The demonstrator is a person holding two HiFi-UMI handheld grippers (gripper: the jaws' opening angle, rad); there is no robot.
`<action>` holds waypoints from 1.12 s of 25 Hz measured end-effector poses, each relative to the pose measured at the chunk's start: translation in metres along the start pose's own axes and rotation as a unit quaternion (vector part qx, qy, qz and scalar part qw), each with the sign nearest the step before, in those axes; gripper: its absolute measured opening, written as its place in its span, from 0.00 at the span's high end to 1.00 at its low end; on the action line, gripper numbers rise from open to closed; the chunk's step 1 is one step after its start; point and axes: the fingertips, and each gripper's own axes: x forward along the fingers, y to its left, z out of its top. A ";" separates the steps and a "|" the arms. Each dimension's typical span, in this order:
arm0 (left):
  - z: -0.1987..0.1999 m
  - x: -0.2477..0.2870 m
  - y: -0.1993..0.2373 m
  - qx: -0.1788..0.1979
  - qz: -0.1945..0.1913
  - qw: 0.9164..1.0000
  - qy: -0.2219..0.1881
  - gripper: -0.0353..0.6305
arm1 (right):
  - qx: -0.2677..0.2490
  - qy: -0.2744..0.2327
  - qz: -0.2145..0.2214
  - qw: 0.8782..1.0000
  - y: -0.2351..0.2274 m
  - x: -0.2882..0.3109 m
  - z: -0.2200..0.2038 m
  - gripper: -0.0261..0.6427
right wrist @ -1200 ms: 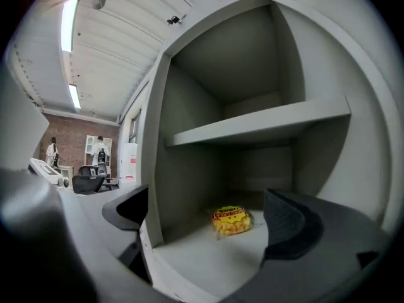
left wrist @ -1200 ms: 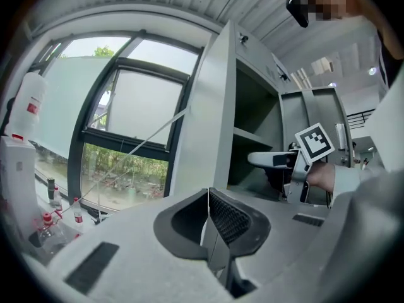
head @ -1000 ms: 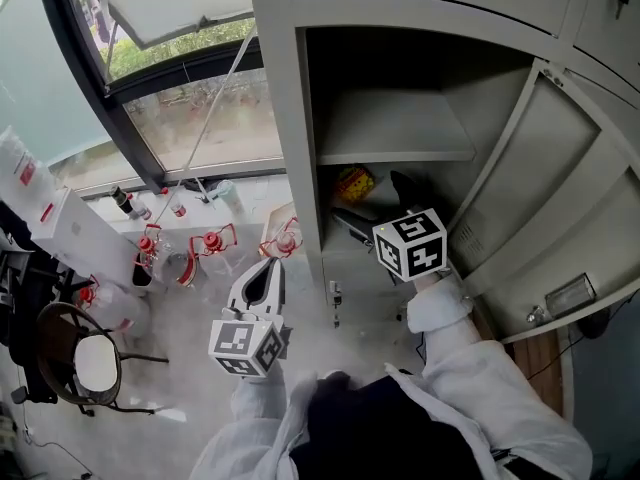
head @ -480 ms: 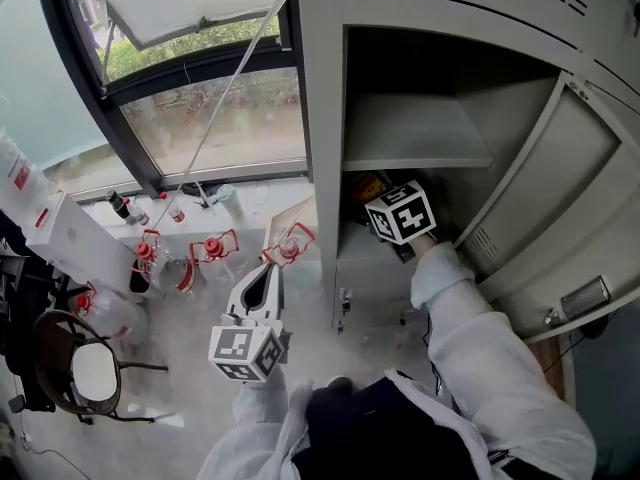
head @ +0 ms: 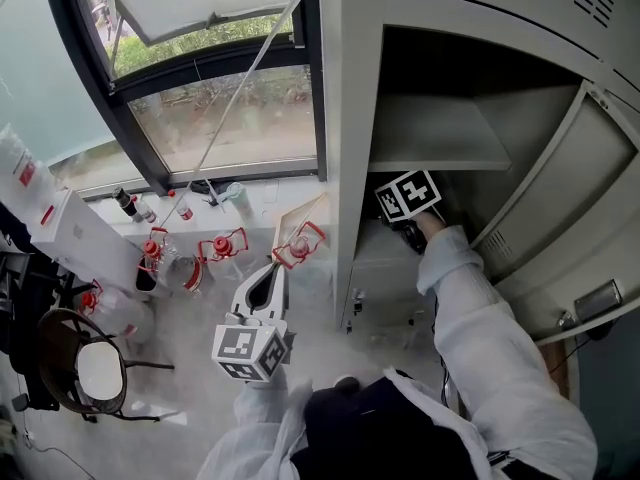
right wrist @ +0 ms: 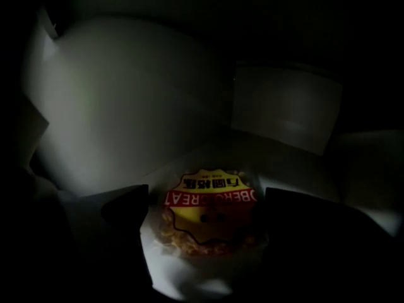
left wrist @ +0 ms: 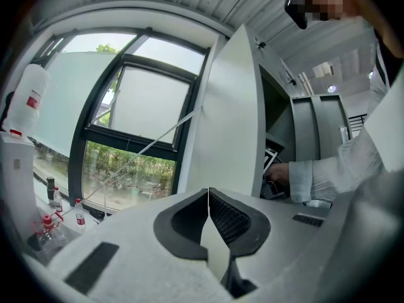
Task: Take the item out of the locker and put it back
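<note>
A snack packet with a yellow and red label lies on the floor of the locker's lower compartment. It fills the space between the spread jaws of my right gripper, which is open around it in the dark. In the head view my right gripper's marker cube is inside the grey locker, under its shelf, and hides the packet. My left gripper hangs outside, low and left of the locker, jaws shut on nothing.
The locker door stands open at the right. Bottles with red caps and a wire rack sit on the window ledge at the left. A chair stands at the lower left. A white box is beside it.
My right gripper has gone from in front of the locker deep into its lower compartment, up to the packet. The left gripper has stayed where it was.
</note>
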 end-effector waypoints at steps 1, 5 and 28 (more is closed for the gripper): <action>0.000 0.000 0.001 0.000 -0.002 1.000 0.000 0.93 | 0.004 0.005 0.003 1.000 0.000 0.001 -0.002 0.11; -0.003 0.001 0.004 -0.005 -0.006 1.000 0.001 0.93 | 0.006 0.004 0.004 1.000 0.001 0.002 -0.001 0.11; -0.022 -0.013 -0.024 0.001 -0.042 0.999 0.027 0.94 | -0.011 -0.033 -0.015 0.999 0.006 -0.022 -0.004 0.44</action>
